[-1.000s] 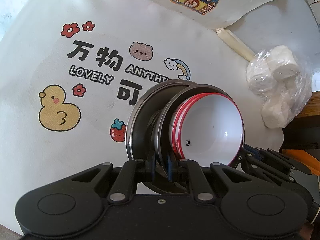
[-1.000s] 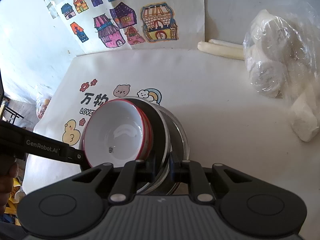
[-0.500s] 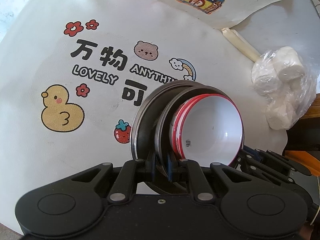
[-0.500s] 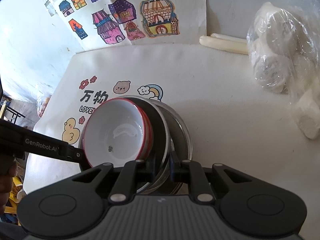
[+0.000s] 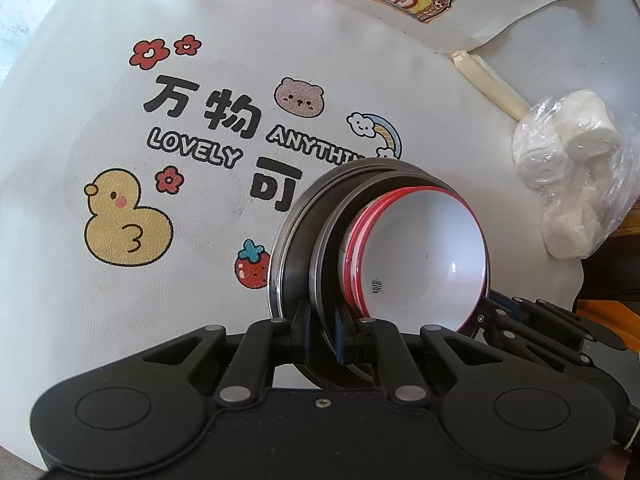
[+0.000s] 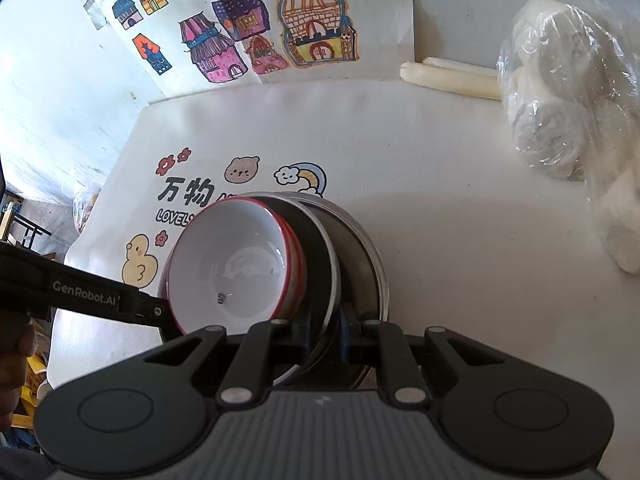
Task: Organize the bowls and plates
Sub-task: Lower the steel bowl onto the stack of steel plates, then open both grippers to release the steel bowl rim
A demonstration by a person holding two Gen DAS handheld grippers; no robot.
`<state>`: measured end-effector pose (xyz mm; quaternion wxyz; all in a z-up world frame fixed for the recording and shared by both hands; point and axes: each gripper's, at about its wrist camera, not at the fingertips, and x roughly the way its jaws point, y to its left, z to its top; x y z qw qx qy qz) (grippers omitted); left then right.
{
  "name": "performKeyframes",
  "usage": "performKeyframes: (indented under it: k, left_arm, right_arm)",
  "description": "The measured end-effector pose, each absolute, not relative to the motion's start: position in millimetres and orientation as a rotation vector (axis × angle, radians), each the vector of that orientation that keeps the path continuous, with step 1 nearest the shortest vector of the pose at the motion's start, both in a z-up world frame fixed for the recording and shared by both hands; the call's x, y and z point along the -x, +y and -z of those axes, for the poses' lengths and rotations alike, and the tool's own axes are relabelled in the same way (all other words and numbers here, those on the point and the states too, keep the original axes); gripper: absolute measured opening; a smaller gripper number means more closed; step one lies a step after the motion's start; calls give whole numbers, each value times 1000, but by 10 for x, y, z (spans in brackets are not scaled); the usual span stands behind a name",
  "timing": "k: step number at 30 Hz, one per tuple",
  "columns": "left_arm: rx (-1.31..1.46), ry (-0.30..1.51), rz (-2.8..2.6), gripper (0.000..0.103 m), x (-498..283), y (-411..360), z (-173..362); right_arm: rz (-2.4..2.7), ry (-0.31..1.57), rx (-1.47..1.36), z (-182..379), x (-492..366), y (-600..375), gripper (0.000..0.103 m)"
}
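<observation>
Two nested metal plates, the outer steel plate point(image 5: 285, 264) point(image 6: 370, 264) and the inner dark plate point(image 5: 326, 240) point(image 6: 320, 248), carry stacked white bowls with red rims point(image 5: 424, 256) point(image 6: 236, 268). My left gripper point(image 5: 322, 334) is shut on the near rim of the inner plate. My right gripper point(image 6: 325, 334) is shut on the rim at the opposite side. Each gripper shows in the other's view, the right gripper point(image 5: 536, 320) beside the bowls and the left gripper point(image 6: 100, 300) touching the stack's left edge. The stack hangs tilted over the printed cloth.
A white cloth point(image 5: 100, 300) point(image 6: 460, 240) with a duck, flowers and lettering covers the table. A clear bag of white rolls point(image 5: 568, 176) point(image 6: 560, 92) lies at the right. Pale sticks point(image 6: 452, 76) and sheets with drawn houses point(image 6: 248, 28) lie at the back.
</observation>
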<state>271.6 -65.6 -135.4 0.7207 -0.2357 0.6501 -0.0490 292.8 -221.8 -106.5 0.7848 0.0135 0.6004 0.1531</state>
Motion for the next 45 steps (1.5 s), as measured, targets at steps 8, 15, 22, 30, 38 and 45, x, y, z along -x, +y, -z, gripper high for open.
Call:
performKeyframes:
  k: [8,15,22,30,38,45]
  left_arm:
    - [517,1432,106,11,-2727,-642,1347]
    - [520,1431,103,11,-2726,-640,1339]
    - [519,1431,101,10,-2727,-638,1339]
    - [518,1432,100,11,-2725,-639,1338]
    - [507,1429,91,14,-2724,-654,1320]
    - [483,1421,77,17,-2701,-685,1275]
  right_arm:
    - [-333,1295,-30,1076,-2935,-2219,15]
    - [-332,1298,-33,1079,-2933,-2217,16]
    - [-333,1300,-36,1080,-2929,-2222,17]
    - [-332,1298,-34,1073,-2921,-2218,18]
    - [-334,1289,-32,1043,-2900,-2236,19]
    - [-328,1282,-34,1014,-2862,-2254,25]
